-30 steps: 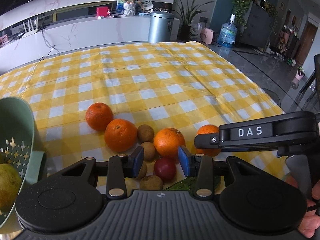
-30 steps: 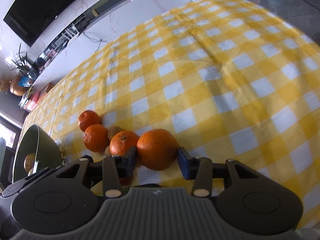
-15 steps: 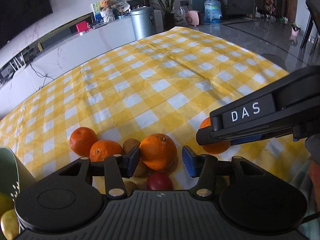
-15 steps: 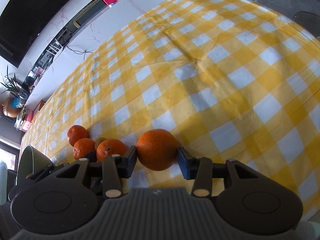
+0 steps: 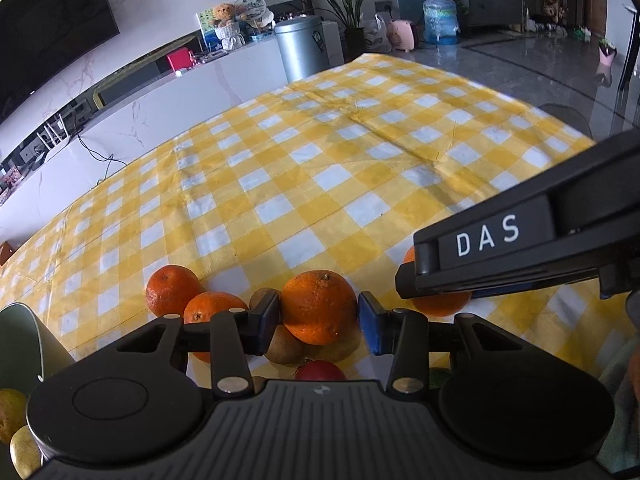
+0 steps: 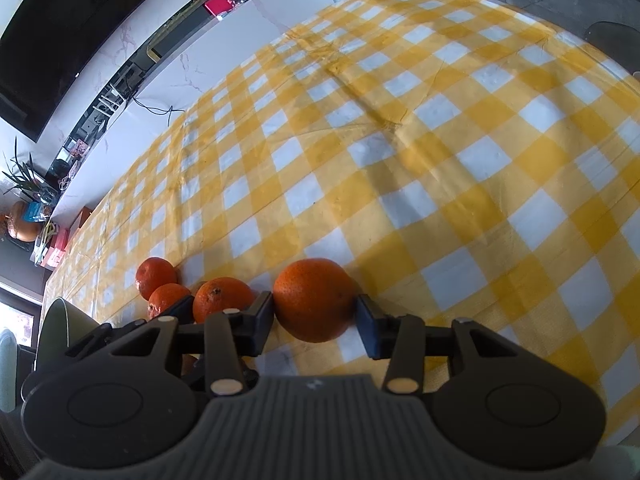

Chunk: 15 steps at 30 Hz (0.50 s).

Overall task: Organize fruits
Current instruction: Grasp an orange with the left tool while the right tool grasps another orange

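Note:
My left gripper (image 5: 318, 316) has an orange (image 5: 318, 304) between its blue pads, which touch both sides as the jaws are closing. Under that orange lie brown kiwis (image 5: 284, 346) and a red fruit (image 5: 320, 370). Two more oranges (image 5: 170, 290) sit just to the left on the yellow checked cloth. My right gripper (image 6: 316, 316) is shut on another orange (image 6: 314, 300) close above the cloth. In the left wrist view that orange (image 5: 440, 306) shows under the right gripper's black side bar.
A green colander (image 5: 24, 344) stands at the near left with yellowish fruit (image 5: 12, 412) inside. The checked tablecloth (image 5: 320, 160) stretches far ahead. A white cabinet and a metal bin (image 5: 306, 48) stand beyond the table's far edge.
My left gripper shifted toward the middle orange, widened its jaws around it and closed in on it while rolling. The right gripper kept its orange and rolled slightly.

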Each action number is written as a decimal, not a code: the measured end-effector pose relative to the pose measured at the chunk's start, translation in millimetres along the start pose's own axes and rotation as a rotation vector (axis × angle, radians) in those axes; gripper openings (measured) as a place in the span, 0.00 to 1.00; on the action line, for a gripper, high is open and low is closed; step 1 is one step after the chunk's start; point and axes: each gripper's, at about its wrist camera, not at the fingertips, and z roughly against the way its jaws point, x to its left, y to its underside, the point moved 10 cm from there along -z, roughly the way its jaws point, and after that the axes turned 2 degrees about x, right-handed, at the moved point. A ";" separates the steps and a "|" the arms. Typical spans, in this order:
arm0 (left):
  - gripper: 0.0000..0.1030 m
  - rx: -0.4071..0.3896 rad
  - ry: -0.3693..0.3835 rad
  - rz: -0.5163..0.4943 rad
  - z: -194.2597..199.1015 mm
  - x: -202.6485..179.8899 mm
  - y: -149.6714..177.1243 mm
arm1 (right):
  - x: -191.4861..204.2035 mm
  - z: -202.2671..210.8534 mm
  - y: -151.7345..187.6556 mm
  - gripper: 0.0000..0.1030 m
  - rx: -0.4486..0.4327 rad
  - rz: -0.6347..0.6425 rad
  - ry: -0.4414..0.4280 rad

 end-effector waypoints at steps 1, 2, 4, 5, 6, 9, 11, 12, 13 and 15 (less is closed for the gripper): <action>0.47 -0.005 -0.002 -0.004 3.3 0.3 -0.8 | -0.2 1.8 -0.5 0.40 -0.009 0.001 -0.002; 0.47 -0.005 -0.005 -0.010 6.9 0.7 -1.5 | 0.1 3.7 -1.0 0.40 -0.017 0.003 -0.004; 0.47 -0.002 -0.006 -0.007 14.1 2.9 -2.2 | 1.2 6.7 -1.5 0.40 -0.031 0.012 -0.008; 0.47 0.001 -0.004 0.003 18.0 4.8 -2.3 | 2.2 8.2 -1.6 0.40 -0.037 0.017 -0.013; 0.47 0.003 -0.002 0.013 21.3 6.8 -2.1 | 3.2 9.9 -1.6 0.40 -0.042 0.022 -0.019; 0.47 0.004 0.010 0.040 34.0 12.8 -1.2 | 8.3 16.3 -0.4 0.40 -0.062 0.047 -0.046; 0.47 -0.003 0.009 0.043 43.6 16.7 -0.8 | 12.4 20.8 0.2 0.40 -0.078 0.066 -0.069; 0.47 -0.005 0.006 0.044 47.7 18.6 -0.5 | 15.2 22.9 0.8 0.40 -0.085 0.079 -0.079; 0.47 -0.007 0.003 0.047 52.2 20.6 -0.2 | 17.6 24.8 1.3 0.40 -0.091 0.093 -0.083; 0.47 -0.009 0.002 0.058 62.0 25.9 0.5 | 23.7 28.1 3.3 0.40 -0.101 0.131 -0.082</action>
